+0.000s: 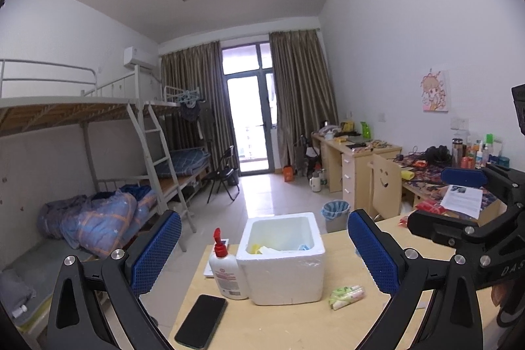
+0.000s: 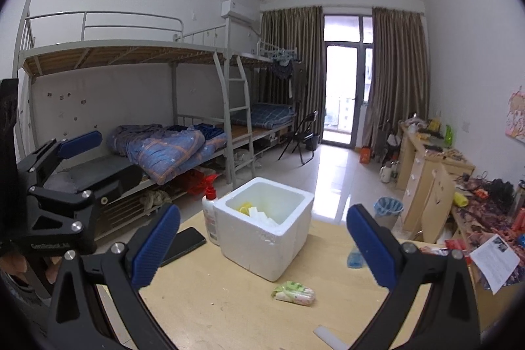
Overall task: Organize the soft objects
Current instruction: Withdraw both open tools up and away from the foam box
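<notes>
The small green-and-pink soft packet (image 2: 294,290) lies on the pale wooden table (image 2: 213,310), long axis roughly crosswise, just before the white foam box (image 2: 262,235). Both grippers gape empty; the right gripper (image 2: 262,248) seems nearer.

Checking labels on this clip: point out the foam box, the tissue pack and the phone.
foam box (image 1: 283,277), left wrist view, on its white front wall.
tissue pack (image 2: 294,291), right wrist view, middle of the green-and-pink wrapper.
phone (image 1: 201,320), left wrist view, centre of its dark screen.
</notes>
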Tool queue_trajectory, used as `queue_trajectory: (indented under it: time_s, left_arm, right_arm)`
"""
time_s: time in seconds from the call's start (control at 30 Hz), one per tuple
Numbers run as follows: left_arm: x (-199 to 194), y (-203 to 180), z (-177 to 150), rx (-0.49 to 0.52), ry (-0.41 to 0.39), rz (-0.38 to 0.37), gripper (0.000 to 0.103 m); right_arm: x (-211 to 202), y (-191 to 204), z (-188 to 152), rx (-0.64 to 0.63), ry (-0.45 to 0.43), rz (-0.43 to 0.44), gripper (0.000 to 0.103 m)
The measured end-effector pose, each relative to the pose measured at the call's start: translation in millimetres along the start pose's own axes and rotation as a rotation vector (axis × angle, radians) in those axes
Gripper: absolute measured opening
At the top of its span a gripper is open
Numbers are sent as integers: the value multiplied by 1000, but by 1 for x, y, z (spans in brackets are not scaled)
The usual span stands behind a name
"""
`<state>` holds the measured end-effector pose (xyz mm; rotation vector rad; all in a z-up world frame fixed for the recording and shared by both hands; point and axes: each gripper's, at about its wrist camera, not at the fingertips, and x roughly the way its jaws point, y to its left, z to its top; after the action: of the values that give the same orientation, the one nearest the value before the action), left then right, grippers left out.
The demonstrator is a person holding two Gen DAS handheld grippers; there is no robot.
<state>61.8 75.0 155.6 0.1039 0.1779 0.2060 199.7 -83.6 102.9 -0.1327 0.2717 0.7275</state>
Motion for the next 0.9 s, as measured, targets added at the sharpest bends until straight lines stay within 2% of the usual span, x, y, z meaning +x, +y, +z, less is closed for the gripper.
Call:
queue_trajectory:
  time_s: [0.53,0.7,0.9]
  left_arm:
    - [-33,-12,-44,-34,-42,-74,102]
    - [-35,-12,-72,-67,-45,-115,102]
    - [-33,-16,-103,-83,-47,-106,102]
  right_arm:
    - [-48,6,-49,18,-48,-2,103]
    - [-55,11,-70,-5,-67,-36,103]
    - [-55,15,-104,-18,-68,-60,103]
